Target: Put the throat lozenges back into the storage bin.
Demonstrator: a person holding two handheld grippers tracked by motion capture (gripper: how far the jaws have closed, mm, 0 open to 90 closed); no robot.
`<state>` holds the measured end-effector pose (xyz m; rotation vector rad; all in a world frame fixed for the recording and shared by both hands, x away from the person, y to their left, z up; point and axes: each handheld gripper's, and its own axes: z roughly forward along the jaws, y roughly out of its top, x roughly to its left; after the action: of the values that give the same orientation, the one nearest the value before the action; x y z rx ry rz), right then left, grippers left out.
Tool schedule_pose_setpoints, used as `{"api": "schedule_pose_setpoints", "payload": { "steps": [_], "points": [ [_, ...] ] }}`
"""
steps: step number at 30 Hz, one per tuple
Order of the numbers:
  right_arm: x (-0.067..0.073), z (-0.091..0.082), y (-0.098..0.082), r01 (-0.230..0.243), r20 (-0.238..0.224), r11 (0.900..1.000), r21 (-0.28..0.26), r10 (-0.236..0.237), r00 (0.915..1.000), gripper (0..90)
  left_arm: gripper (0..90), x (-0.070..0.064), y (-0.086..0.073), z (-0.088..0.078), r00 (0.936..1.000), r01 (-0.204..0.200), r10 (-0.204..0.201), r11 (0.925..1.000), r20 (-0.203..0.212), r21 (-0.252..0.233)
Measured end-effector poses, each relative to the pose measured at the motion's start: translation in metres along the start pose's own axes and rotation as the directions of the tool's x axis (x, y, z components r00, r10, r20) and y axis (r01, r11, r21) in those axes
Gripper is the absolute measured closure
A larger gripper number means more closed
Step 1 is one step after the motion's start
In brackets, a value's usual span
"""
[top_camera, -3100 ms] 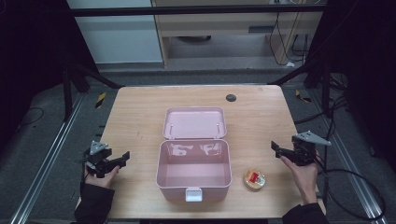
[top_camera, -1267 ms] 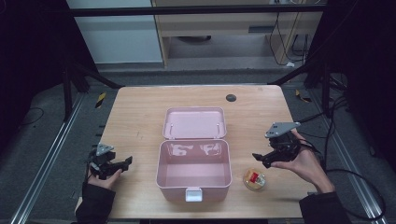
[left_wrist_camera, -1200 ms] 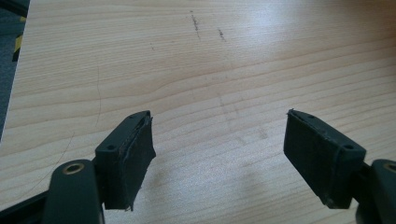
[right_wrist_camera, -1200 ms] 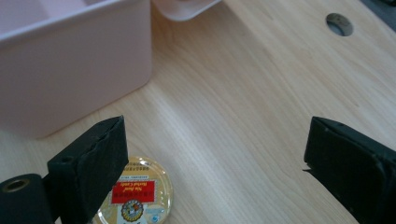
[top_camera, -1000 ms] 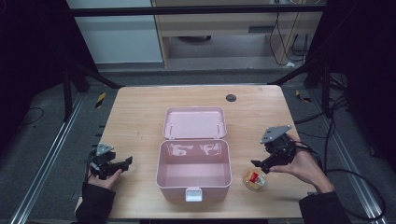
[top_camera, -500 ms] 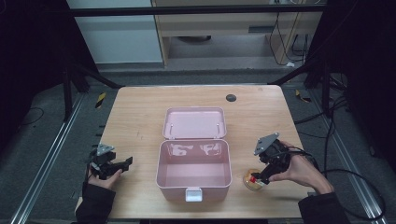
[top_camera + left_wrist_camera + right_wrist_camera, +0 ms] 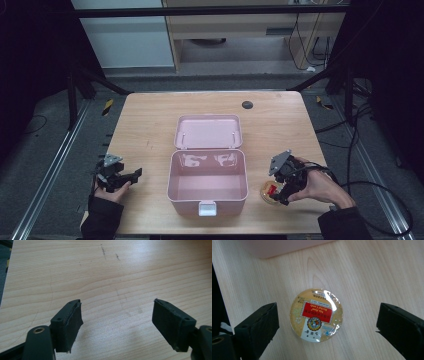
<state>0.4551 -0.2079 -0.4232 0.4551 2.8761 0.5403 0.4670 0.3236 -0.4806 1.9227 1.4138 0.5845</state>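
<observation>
Right gripper, jaws wide at frame bottom, straddles the round tin without touching; centre it before closing gently.

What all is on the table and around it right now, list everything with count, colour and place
storage box: one, pink, open and empty, near edge of the table at centre, lid lying back behind it
round tin: one, gold with a red label, flat on the table right of the box, between the right tool's jaws but apart from both
small disc: one, dark, far side of the table
table: one, light wood, centre
cabinet: one, beige, beyond the table
left tool: one, black, open over bare wood at the table's left near corner
right tool: one, black, open, poised over the tin
hands: two, coming in from the bottom edge
</observation>
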Motion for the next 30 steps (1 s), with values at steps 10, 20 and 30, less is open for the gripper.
{"api": "schedule_pose_setpoints", "payload": {
  "steps": [10, 20, 30],
  "points": [
    [0.004, 0.012, -0.001, 0.03, -0.03, 0.998, 0.052, -0.028, 0.9992, 5.3, 23.0, 0.0, 0.0, 0.0, 1.0, 0.0, 0.0, 1.0, 0.0, 0.001],
    [0.005, 0.024, -0.002, 0.049, -0.044, 0.995, 0.084, -0.046, 0.998, 5.5, 23.0, 0.0, 0.0, 0.001, 1.0, -0.005, 0.005, 1.0, 0.0, 0.007],
    [0.005, 0.034, 0.0, 0.074, -0.062, 0.99, 0.117, -0.067, 0.9958, 6.2, 23.0, 0.0, 0.0, 0.001, 1.0, -0.007, 0.007, 0.9999, 0.0, 0.008]
  ]
}}
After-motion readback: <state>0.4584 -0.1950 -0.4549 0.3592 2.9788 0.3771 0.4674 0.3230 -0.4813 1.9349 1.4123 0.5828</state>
